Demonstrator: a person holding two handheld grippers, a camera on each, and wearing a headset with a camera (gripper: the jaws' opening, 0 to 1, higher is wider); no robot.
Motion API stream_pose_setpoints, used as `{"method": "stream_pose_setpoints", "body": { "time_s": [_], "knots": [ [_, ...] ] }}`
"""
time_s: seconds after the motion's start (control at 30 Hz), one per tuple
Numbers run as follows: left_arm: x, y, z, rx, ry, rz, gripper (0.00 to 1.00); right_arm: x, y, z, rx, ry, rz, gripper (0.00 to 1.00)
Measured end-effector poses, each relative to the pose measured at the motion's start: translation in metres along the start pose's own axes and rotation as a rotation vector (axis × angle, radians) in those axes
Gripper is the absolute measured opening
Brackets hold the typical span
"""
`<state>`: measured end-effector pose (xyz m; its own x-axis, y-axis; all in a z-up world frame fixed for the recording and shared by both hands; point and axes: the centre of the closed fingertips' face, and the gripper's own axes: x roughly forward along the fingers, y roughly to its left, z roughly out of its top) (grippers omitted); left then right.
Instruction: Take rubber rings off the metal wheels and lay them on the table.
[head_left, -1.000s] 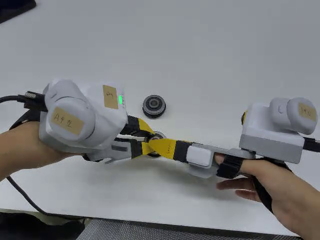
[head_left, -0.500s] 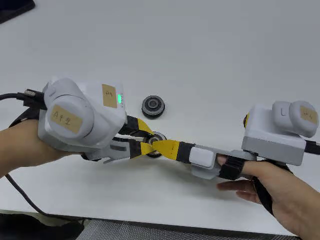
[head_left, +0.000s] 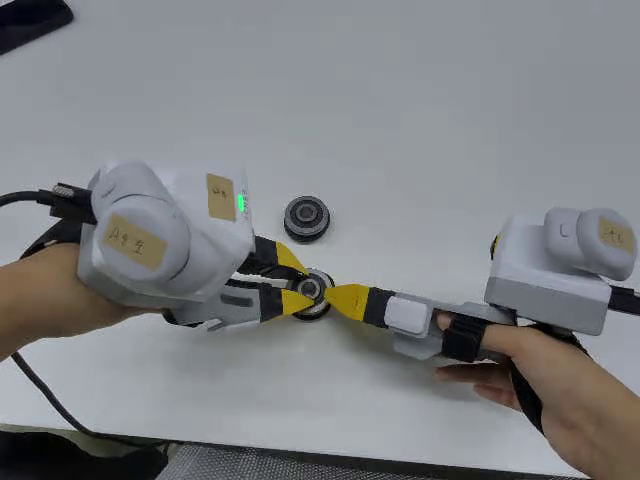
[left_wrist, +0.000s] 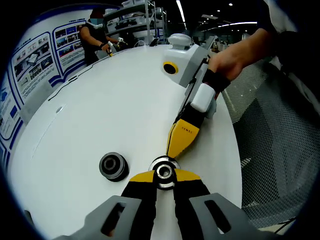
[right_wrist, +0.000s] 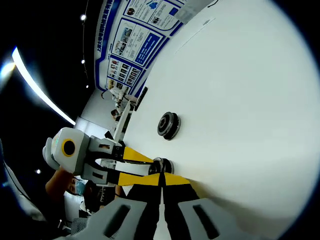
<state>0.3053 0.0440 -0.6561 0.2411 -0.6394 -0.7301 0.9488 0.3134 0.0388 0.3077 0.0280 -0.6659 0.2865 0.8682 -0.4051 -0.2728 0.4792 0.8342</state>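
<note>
L gripper pinching metal wheel btwn jaws. R gripper jaws pressed together, tips touching wheel rim. 2nd wheel lying nearby on table.

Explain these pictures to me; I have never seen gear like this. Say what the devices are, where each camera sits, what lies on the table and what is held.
A person works two hand-held, two-jaw grippers; there is no robot. The head view comes from a headset, looking down at the white table. Each round picture comes from a camera on one gripper, looking along its jaws. The left gripper clamps a small wheel between its yellow jaws. The right gripper has its jaws shut, their tip at that wheel's rim; whether they pinch anything, I cannot tell. A second wheel lies loose on the table.
</note>
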Motion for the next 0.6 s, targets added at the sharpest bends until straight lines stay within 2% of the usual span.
{"method": "stream_pose_setpoints", "body": {
  "time_s": [0.03, 0.33, 0.47, 0.5, 0.6],
  "knots": [
    [0.0, 0.0001, -0.0001, 0.0, 0.001, 0.0, 0.12, 0.0005, 0.0019, 0.0002, 0.027, 0.001, 0.015, 0.02],
    [0.0, 0.0003, -0.0005, -0.001, 0.0, 0.002, 0.12, 0.0, 0.0026, 0.0019, -0.003, 0.002, -0.019, 0.01],
    [0.0, 0.0005, -0.0006, -0.002, -0.002, 0.003, 0.12, -0.0006, 0.0056, 0.0019, -0.04, 0.0, -0.031, 0.01],
    [0.0001, 0.0004, -0.0004, -0.001, -0.002, 0.002, 0.12, -0.0007, 0.0067, 0.0017, -0.074, -0.002, -0.037, 0.01],
    [0.0, 0.0008, -0.0009, -0.001, -0.002, 0.003, 0.12, -0.0004, 0.0091, 0.0007, -0.081, -0.012, -0.062, 0.01]
  ]
}}
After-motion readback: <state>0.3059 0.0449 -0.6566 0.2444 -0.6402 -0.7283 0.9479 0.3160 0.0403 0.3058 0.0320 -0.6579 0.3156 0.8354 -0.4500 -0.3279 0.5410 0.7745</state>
